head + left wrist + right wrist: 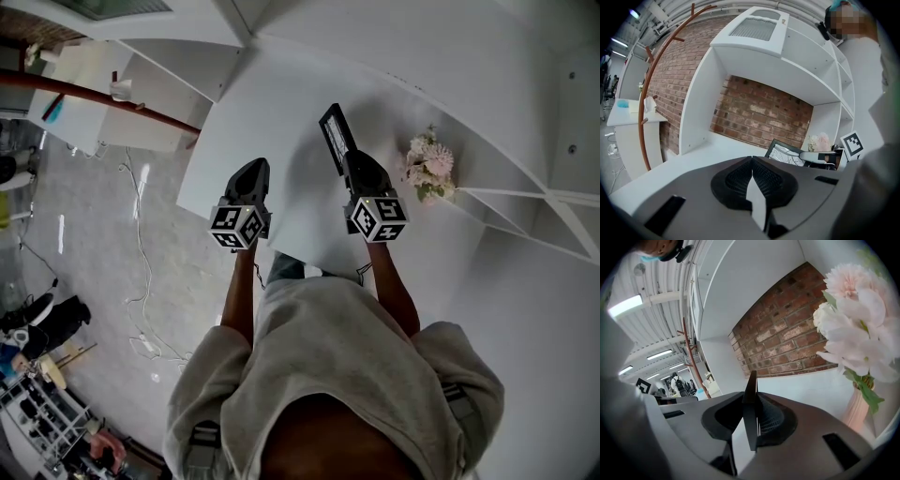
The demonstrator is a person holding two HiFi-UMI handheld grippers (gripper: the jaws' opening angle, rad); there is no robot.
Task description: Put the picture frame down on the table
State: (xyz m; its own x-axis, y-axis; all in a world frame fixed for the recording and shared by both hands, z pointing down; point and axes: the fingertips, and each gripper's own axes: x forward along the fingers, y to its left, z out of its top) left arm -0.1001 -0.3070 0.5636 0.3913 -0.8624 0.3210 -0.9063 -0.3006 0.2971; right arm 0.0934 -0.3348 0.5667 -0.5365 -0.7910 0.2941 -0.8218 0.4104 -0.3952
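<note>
Our right gripper (pixel 351 157) has its fingers clamped on the near end of the picture frame (pixel 334 134). The frame is held on edge over the white desk (pixel 281 117), left of the pink flowers (pixel 429 164). We cannot tell whether it touches the desk. Our left gripper (pixel 253 171), well to the left of the frame, has its fingers closed together on nothing, over the desk's near part.

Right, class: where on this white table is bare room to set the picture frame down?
The table is bare ahead of the left gripper and left of the picture frame. It is crowded to the right, where the pink flowers stand near the right gripper.
</note>
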